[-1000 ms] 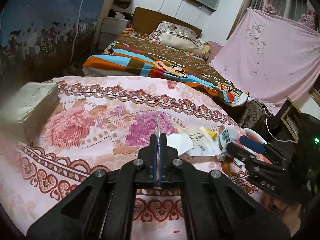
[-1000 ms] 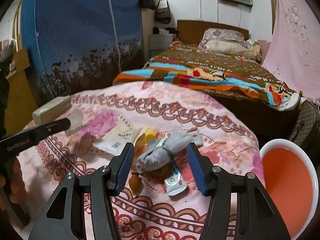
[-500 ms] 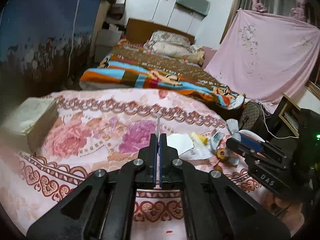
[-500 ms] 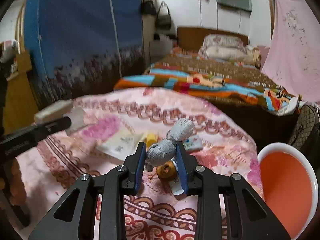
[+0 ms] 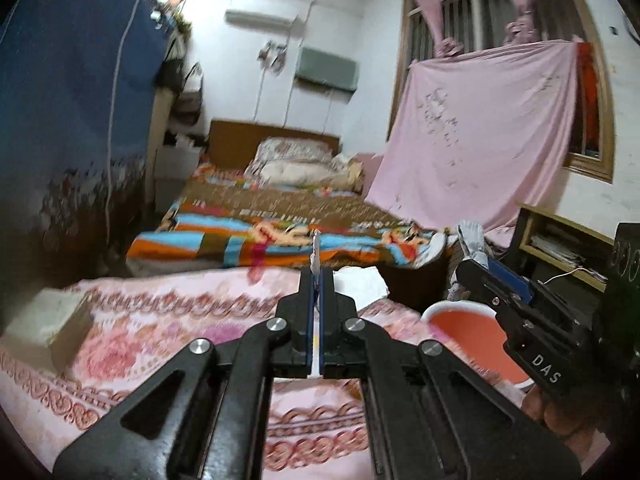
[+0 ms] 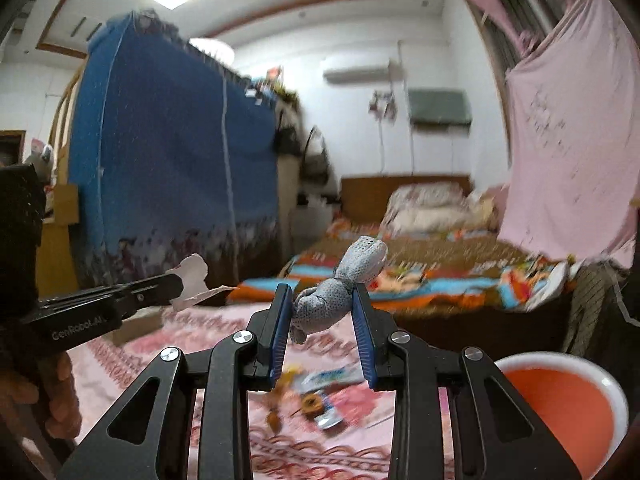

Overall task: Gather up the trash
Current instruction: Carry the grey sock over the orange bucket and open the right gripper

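Observation:
My left gripper [image 5: 316, 280] is shut on a thin white scrap of paper [image 5: 316, 254], held edge-on above the pink floral table cover; it also shows in the right wrist view [image 6: 191, 280]. My right gripper [image 6: 322, 312] is shut on a crumpled grey rag [image 6: 344, 284] and holds it in the air above the table; the rag also shows in the left wrist view [image 5: 472, 240]. An orange bin with a white rim [image 6: 560, 404] stands low at the right, also in the left wrist view [image 5: 468, 328]. More litter [image 6: 316, 396] lies on the cover.
A pale box [image 5: 44, 320] sits on the table's left. A white sheet of paper [image 5: 360, 284] lies past my left fingers. A bed with a striped blanket [image 5: 280, 228] stands behind. A blue curtain [image 6: 168, 168] hangs on the left, a pink sheet [image 5: 480, 140] on the right.
Both grippers rose and tilted up from the table. The right gripper lifted the grey rag off the litter pile. The left gripper kept its paper scrap.

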Demonstrator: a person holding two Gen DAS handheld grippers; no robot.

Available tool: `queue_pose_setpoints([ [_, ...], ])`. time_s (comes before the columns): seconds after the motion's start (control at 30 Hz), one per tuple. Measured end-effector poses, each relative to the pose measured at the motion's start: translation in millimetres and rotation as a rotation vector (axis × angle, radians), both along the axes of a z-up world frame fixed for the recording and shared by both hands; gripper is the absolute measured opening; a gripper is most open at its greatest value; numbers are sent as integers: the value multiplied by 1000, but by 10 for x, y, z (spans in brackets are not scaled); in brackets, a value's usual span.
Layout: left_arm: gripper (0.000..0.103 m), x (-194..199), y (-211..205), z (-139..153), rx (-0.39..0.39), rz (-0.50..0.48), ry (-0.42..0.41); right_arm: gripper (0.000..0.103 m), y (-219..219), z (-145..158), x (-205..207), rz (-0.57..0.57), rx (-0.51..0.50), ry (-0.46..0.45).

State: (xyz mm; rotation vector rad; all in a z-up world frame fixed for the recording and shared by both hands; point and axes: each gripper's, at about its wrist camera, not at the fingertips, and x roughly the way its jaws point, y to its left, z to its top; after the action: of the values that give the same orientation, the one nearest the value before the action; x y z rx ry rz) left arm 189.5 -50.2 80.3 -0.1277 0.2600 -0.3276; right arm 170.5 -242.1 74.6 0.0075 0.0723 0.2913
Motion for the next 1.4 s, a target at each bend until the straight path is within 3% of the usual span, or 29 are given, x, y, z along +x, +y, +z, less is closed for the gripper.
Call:
queue_pose_setpoints([
  [0.3,0,-109,-507,208,23,-128,-134,28,-436,153,-220,-134,64,-154],
  [0.67,0,34,-1167,232,41,-293,-116,29,-1055,96,-153,-307,147,-100],
  [1.0,0,246,-1653,114,26,-388,4,30,-1434,-47,-47,-423,206,6],
  [1.4,0,632,-2024,-143,2,-445,259,31,-1662,-219,90,-496,262,157],
])
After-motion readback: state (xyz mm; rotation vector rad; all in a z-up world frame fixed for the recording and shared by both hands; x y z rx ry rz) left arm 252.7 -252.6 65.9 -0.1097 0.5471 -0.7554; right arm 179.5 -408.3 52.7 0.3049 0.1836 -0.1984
